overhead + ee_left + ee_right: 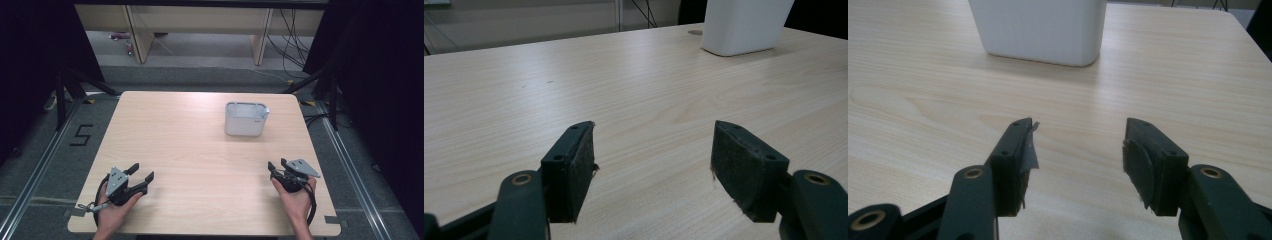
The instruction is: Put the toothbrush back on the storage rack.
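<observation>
Holding start pose: my left gripper (143,172) & right gripper (277,164) both spread, empty; white rounded plastic bin (245,119) untouched, well apart; everything left.

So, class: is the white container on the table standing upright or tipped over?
Upright. The white container stands on its base on the table, its open rim facing up in the high view; both gripper views show its walls rising straight.

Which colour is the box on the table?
The box is white, best seen in the right gripper view.
</observation>
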The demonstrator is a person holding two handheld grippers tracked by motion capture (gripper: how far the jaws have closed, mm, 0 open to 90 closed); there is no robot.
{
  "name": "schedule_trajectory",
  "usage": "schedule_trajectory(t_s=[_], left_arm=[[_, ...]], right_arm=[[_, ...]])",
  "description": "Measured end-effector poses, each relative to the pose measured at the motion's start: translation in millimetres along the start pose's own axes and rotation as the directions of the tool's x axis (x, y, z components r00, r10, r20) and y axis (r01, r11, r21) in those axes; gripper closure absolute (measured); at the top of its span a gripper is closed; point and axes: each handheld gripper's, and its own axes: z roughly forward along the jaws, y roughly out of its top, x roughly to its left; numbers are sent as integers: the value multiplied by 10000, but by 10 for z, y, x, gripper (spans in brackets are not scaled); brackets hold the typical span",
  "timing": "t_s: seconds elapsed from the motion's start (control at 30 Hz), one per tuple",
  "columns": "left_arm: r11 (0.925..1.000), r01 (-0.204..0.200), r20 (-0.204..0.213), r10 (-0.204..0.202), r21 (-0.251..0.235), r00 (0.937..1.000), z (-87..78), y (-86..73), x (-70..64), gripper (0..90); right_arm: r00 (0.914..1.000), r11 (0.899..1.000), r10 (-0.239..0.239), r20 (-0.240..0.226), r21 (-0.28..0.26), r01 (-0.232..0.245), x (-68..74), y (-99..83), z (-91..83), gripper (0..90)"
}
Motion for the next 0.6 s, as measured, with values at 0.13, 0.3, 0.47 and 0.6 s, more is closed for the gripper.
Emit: schedule_trajectory(t_s=[0.13,0.3,0.47,0.6], left_arm=[[10000,-11,8,11,8,10000,1,0,-1,334],[10000,-20,22,20,-7,10000,-1,0,-1,335],[10000,-29,27,29,-10,10000,-2,0,-2,335],[9999,-25,77,26,-121,10000,8,-5,-3,335]], right_arm=[[10000,9999,-11,30,-127,12,-6,-52,5,471],[9998,9990,-70,198,-429,78,15,-66,-6,474],[9998,9984,-136,150,-552,144,7,-50,-22,473],[9999,9982,-137,60,-582,140,-1,-50,-23,473]])
